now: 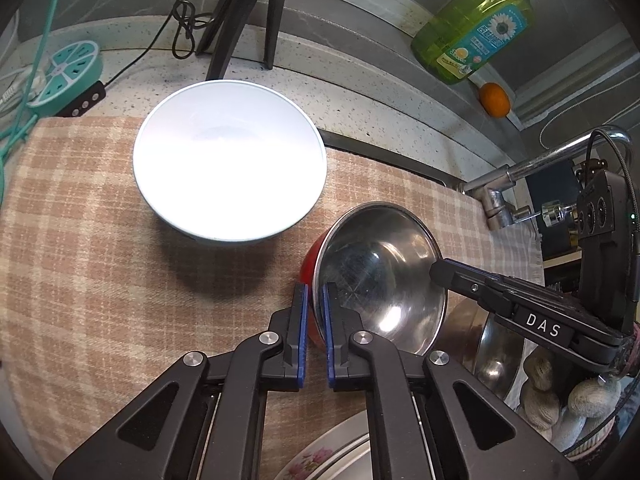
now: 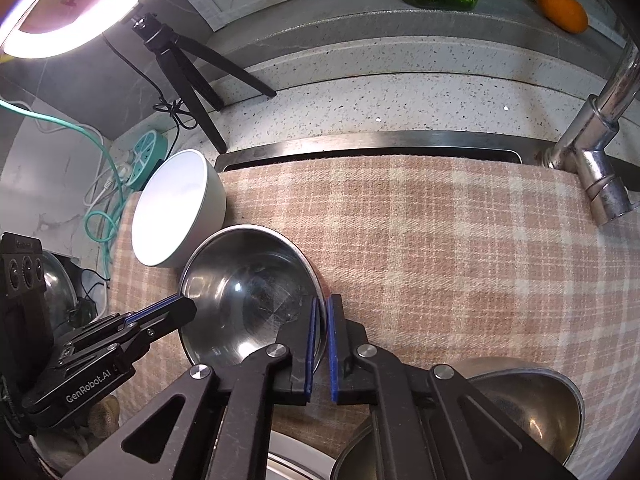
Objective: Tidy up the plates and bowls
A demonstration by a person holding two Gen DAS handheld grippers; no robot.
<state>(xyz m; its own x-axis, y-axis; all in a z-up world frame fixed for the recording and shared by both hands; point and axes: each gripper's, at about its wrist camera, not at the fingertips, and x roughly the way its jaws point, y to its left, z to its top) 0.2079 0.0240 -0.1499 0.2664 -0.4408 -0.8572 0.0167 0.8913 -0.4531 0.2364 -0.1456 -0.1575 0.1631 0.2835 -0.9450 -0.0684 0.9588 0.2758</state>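
1. Left gripper (image 1: 315,300): its blue-padded fingers are clamped on the near rim of the steel bowl (image 1: 380,276), one finger inside and one against the red outer wall.
2. Right gripper (image 2: 322,320): clamped on the opposite rim of the same bowl, one finger inside and one outside. Both grippers hold the one bowl.
3. Location of the bowl: over the checked cloth (image 2: 440,240), just beside the white bowl (image 1: 230,160). Whether its base rests on the cloth or is raised cannot be determined.
4. The white bowl stands upright on the cloth, empty, rim apart from the steel bowl's rim.
5. Other dishes: further steel bowls (image 2: 532,404) and a floral plate (image 1: 320,460) lie at the near edge, not held.
6. Step in hand, as judged: carrying the steel bowl toward its stacking place, probably into the white bowl.
7. Next move calls for a level two-handed lift, centring over the target and releasing both grips together.
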